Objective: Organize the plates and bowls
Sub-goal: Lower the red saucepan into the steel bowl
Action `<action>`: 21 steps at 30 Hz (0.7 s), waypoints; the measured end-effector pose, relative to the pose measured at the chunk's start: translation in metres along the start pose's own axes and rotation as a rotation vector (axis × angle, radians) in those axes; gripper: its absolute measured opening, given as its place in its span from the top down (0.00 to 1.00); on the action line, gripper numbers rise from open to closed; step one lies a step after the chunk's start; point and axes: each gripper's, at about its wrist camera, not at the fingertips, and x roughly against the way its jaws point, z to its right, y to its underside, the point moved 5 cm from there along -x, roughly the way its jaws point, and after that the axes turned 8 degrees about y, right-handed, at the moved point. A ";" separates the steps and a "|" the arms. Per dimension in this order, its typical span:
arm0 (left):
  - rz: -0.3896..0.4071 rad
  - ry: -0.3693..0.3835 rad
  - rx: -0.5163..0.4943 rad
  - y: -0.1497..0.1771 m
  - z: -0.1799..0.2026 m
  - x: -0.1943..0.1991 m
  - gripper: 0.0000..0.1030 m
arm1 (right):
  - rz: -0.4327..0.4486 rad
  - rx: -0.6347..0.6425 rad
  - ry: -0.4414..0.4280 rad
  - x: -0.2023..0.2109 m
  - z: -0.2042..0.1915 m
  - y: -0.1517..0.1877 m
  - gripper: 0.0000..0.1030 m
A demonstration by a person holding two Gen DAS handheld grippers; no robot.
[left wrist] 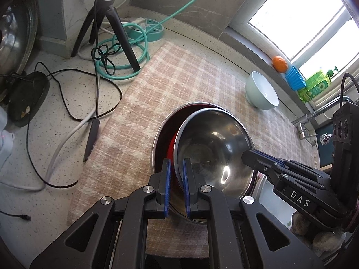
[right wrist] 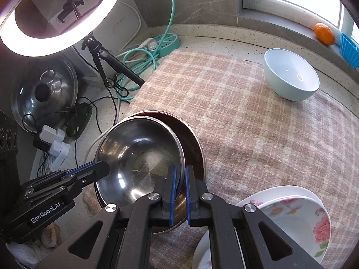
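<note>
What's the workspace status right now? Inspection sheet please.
Surface: speckled counter under a checked cloth.
Job's things: steel bowl held tilted in a red-lined steel bowl; pale blue bowl apart; floral dishes stacked.
Clutter: ring light, tripod, pot lid, orange, soap bottle.
Grippers: left gripper and right gripper both shut on the steel bowl's rim, opposite sides.
Cables: teal cord, black wires, power strip.
Surroundings: window, faucet.
</note>
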 end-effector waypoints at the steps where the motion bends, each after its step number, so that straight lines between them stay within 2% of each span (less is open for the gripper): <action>1: -0.003 -0.001 -0.002 0.000 0.000 -0.001 0.92 | -0.002 -0.001 0.001 -0.001 0.001 0.000 0.93; 21: -0.034 -0.012 -0.014 0.000 0.000 -0.010 0.92 | -0.024 0.001 0.017 -0.010 0.002 0.002 0.91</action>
